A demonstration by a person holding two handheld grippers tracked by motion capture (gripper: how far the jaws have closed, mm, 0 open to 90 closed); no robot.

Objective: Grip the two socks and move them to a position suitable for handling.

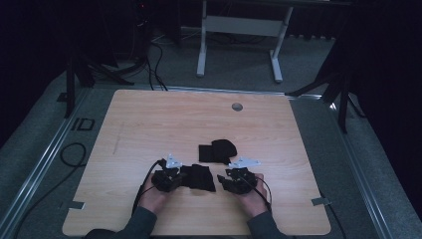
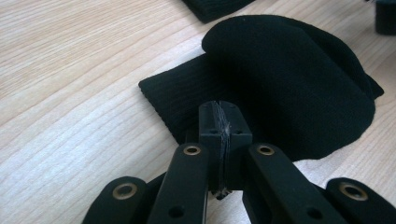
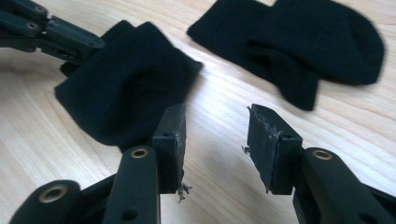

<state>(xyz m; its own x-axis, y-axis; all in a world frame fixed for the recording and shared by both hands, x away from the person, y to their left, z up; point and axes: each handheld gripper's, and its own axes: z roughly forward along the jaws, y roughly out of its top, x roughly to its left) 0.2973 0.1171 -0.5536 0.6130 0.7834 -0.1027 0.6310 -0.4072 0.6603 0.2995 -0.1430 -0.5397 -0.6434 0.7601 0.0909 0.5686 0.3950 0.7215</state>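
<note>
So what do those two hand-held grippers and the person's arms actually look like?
The left gripper and the right gripper are black, each topped by a grey three-cornered plate and trailing a black cable. Up close, flat arms with brass-ringed holes carry blocky jaw pads, frayed at the edges. The sleeves are dark.

Two black ribbed-knit socks [image 1: 198,178] [image 1: 217,151] on a pale wood-grain table [image 1: 149,119]; black grippers [image 1: 183,178] [image 1: 223,180].
</note>
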